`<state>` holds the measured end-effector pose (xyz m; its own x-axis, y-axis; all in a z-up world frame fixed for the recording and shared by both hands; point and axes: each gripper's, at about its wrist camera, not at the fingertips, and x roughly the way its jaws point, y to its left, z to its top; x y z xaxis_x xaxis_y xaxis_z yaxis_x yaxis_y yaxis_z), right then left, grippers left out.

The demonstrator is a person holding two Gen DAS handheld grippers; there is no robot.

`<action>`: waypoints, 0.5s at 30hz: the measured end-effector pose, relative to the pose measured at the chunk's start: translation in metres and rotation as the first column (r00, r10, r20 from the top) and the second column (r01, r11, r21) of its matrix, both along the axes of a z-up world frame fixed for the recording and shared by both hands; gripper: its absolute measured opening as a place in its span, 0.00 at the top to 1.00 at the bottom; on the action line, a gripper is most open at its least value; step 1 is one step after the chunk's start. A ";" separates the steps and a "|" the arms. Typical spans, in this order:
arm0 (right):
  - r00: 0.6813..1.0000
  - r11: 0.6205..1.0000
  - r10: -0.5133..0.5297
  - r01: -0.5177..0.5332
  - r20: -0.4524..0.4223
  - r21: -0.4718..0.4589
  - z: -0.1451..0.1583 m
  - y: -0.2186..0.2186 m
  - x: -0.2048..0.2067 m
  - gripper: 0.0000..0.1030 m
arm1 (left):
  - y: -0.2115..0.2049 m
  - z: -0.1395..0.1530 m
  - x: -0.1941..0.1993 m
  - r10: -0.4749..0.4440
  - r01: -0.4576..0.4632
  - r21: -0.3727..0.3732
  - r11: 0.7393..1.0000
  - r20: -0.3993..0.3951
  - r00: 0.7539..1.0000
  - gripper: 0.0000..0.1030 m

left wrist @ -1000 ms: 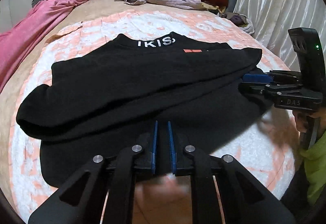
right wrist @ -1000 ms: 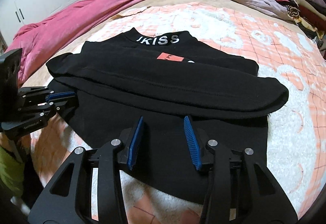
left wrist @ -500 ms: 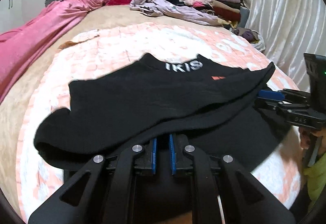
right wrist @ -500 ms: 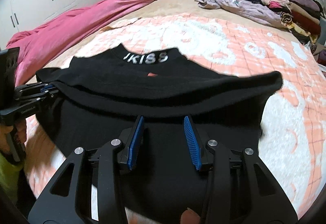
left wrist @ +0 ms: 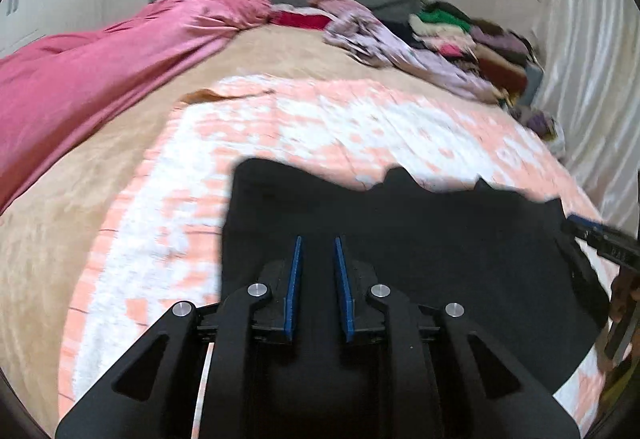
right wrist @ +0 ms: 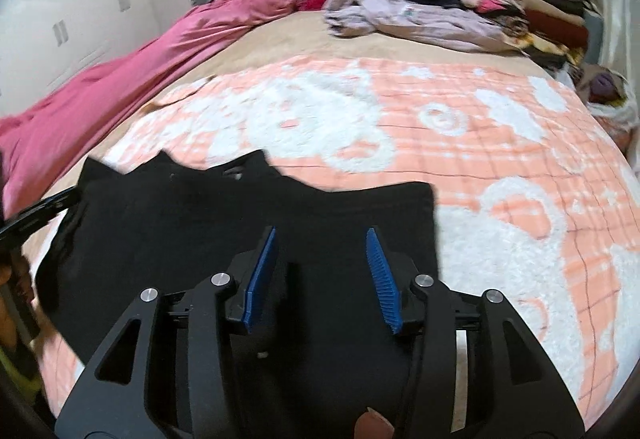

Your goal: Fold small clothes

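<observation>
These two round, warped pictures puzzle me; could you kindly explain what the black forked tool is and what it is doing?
No robot here: a person carries a hand-held two-finger gripper in each hand, with a wide-angle camera on each looking along its blue-padded fingers. One picture is from the left gripper, the other from the right gripper. Each shows the black knitted sweater lying on the pink-and-white patterned blanket on a bed. Both grippers' jaws are opening over the sweater; whether cloth is still pinched is unclear. Unfolded clothes lie behind.

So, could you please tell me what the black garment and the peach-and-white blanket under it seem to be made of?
Black garment: apparently a soft knit or fleece, matte with no sheen, though blur hides the weave. Peach-and-white blanket: probably plush fleece, its white patches looking fuzzy and tufted.
</observation>
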<state>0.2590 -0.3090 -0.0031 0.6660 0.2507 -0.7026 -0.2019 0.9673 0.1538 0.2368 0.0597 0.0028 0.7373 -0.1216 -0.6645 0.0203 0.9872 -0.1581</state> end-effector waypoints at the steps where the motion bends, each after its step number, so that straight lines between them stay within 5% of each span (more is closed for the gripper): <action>1: 1.000 1.000 -0.026 0.026 -0.003 0.006 -0.001 -0.006 0.001 0.62 | 0.005 0.002 0.000 0.014 -0.014 -0.009 1.000 0.004 1.000 0.83; 15: 0.993 0.993 -0.114 0.113 -0.022 -0.040 -0.008 -0.030 0.016 0.59 | 0.025 -0.012 0.003 0.050 -0.053 -0.057 0.997 -0.061 0.997 0.60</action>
<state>0.2751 -0.3392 -0.0112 0.6709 0.1466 -0.7269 -0.0870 0.9891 0.1191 0.2399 0.0846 -0.0095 0.7032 -0.1247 -0.7000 -0.0413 0.9757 -0.2152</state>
